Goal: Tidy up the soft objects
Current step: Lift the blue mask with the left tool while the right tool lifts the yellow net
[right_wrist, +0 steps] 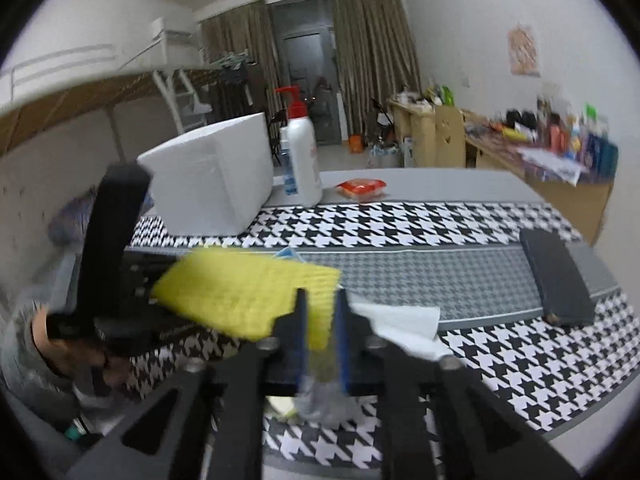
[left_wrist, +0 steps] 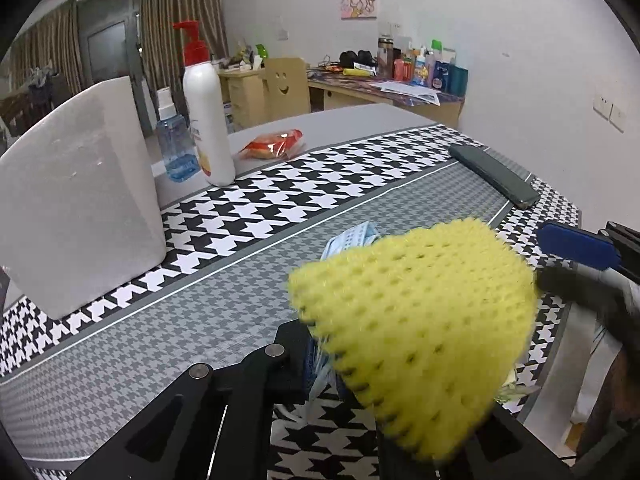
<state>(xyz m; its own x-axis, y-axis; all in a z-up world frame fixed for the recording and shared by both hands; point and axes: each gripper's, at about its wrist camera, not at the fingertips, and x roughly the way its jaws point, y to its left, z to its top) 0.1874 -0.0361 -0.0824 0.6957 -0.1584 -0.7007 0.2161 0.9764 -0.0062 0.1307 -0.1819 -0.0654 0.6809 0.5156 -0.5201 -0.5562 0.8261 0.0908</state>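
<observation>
I have the yellow sponge (right_wrist: pixel 244 292) lifted off the bench (left_wrist: pixel 192 308), carried between both tools above the grey centre strip of the houndstooth mat (right_wrist: pixel 500 352). The right claw (right_wrist: pixel 320 320) is clenched on the sponge's near corner; in the right wrist view its two blue pads (right_wrist: pixel 341 340) sit close with yellow foam pinched between them. The left claw (left_wrist: pixel 384 364) looks closed on the sponge's other side, though the sponge covers its tips and one finger entirely, so I judge that from how the foam sits, not from seeing the pinch. A blue-and-white face mask (left_wrist: pixel 352 236) peeks out from behind the sponge, and its ear loops seem to hang by the left finger; whether it is caught in the grip I cannot tell. A white tissue (right_wrist: pixel 404 320) lies on the mat just beside the right claw. The white foam box (left_wrist: pixel 80 200) stands at the mat's far-left edge, and I take it as the likely place for the soft things, which is a guess. To do this step well, I keep both tools level so the foam does not twist, avoid pulling them apart, steer wide of the pump bottle (left_wrist: pixel 206 112) and blue bottle (left_wrist: pixel 176 144), and let go only once the sponge is over its place. The dark phone (left_wrist: pixel 496 174) lies well apart and needs no care.
</observation>
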